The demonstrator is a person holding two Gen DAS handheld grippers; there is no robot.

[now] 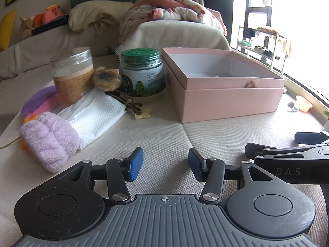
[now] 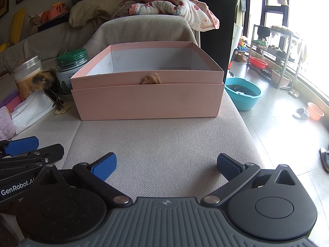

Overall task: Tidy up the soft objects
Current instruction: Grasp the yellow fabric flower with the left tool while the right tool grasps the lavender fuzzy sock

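An open, empty pink box (image 1: pixel 226 100) stands on the beige cushion, straight ahead in the right wrist view (image 2: pixel 147 100). Left of it lie a lilac fluffy towel roll (image 1: pixel 48 142), a white waffle cloth (image 1: pixel 96 115), a brown fur pompom (image 1: pixel 105 78) with cords, and a purple-pink cloth (image 1: pixel 39 100). My left gripper (image 1: pixel 165 163) is open and empty, low over the cushion, right of the lilac roll. My right gripper (image 2: pixel 166 164) is open and empty, in front of the box. It also shows in the left wrist view (image 1: pixel 287 150).
A tan jar (image 1: pixel 72 74) and a green-lidded jar (image 1: pixel 143 74) stand behind the soft items. Blankets (image 1: pixel 170 12) pile on the sofa back. The cushion's right edge drops to a tiled floor with a blue basin (image 2: pixel 243 93).
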